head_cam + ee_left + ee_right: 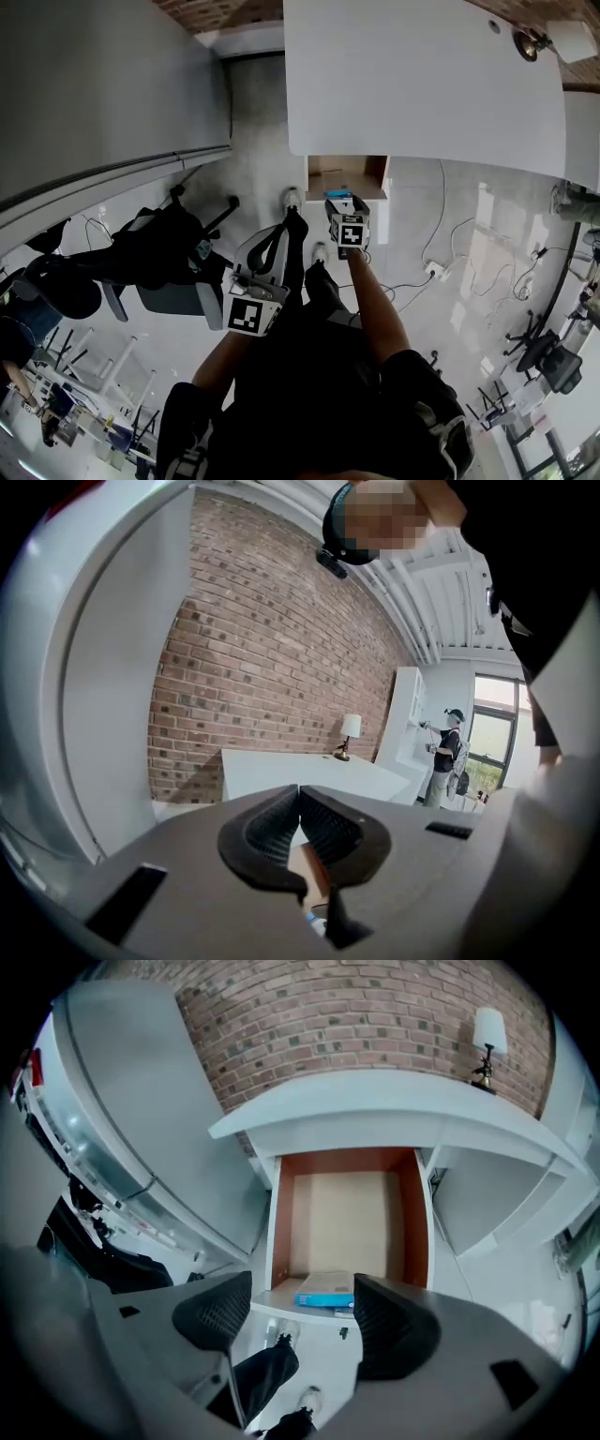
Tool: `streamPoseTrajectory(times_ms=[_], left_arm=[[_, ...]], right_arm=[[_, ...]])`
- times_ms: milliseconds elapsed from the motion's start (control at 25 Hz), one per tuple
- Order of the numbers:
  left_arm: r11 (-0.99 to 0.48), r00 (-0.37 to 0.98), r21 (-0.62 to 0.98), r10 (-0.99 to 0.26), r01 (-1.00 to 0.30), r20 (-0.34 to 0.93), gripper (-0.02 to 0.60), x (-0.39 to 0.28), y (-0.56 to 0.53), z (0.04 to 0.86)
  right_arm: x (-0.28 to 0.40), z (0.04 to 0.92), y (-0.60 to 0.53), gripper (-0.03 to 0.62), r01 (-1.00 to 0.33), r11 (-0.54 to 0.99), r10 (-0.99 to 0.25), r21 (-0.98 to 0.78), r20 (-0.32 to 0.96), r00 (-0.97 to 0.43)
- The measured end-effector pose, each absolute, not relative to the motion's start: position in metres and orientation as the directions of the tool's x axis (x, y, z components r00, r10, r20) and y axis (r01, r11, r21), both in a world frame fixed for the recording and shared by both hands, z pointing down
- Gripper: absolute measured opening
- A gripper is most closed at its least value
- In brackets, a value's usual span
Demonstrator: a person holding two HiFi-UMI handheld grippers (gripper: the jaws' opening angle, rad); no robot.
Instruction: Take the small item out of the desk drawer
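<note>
Under the white desk the drawer stands pulled out, with brown wooden sides and a pale bottom. A small flat blue box lies at its near end, just behind the white front; in the head view the blue box shows at the drawer's front. My right gripper hovers in front of the drawer, open, its pads either side of the box but short of it, nothing between them. The right gripper points at the drawer. My left gripper is shut and empty, held low at my left.
A black office chair stands left of me beside a grey partition. My legs and shoes are below the drawer front. A lamp stands on the desk's far right. Cables and a power strip lie on the floor to the right.
</note>
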State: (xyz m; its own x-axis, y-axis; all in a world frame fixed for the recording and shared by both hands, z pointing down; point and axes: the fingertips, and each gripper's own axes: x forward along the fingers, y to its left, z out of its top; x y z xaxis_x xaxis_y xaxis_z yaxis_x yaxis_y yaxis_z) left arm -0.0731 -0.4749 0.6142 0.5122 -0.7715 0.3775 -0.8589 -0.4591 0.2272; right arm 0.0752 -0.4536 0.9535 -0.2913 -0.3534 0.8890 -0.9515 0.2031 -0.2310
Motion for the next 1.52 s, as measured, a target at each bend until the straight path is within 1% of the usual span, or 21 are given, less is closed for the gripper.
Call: streamPoseTrajectory(times_ms=[200, 280, 480, 760, 1160, 1520], left_arm=[[-0.460, 0.518, 0.237, -0.753, -0.856, 0.407, 0.009, -0.080, -0.485, 0.640], [-0.462, 0.522, 0.243, -0.747, -0.853, 0.411, 0.009, -0.081, -0.489, 0.649], [-0.462, 0.527, 0.255, -0.734, -0.850, 0.428, 0.009, -0.083, -0.492, 0.663], [-0.466, 0.536, 0.264, -0.724, -0.844, 0.435, 0.009, -0.080, -0.497, 0.675], [-0.456, 0.535, 0.279, -0.711, -0.845, 0.456, 0.009, -0.080, -0.493, 0.684], [-0.453, 0.530, 0.275, -0.720, -0.848, 0.448, 0.009, -0.080, -0.489, 0.681]], right_arm=[[0.080, 1.013, -0.453, 0.339, -0.962, 0.181, -0.278, -0.206, 0.927, -0.251], [0.083, 1.030, -0.454, 0.353, -0.964, 0.190, -0.254, -0.185, 0.940, -0.230], [0.084, 1.053, -0.453, 0.377, -0.967, 0.183, -0.204, -0.176, 0.955, -0.213], [0.080, 1.077, -0.450, 0.383, -0.970, 0.188, -0.150, -0.153, 0.972, -0.182], [0.082, 1.092, -0.455, 0.383, -0.976, 0.183, -0.108, -0.115, 0.985, -0.136], [0.083, 1.093, -0.456, 0.382, -0.977, 0.182, -0.130, -0.110, 0.982, -0.135]])
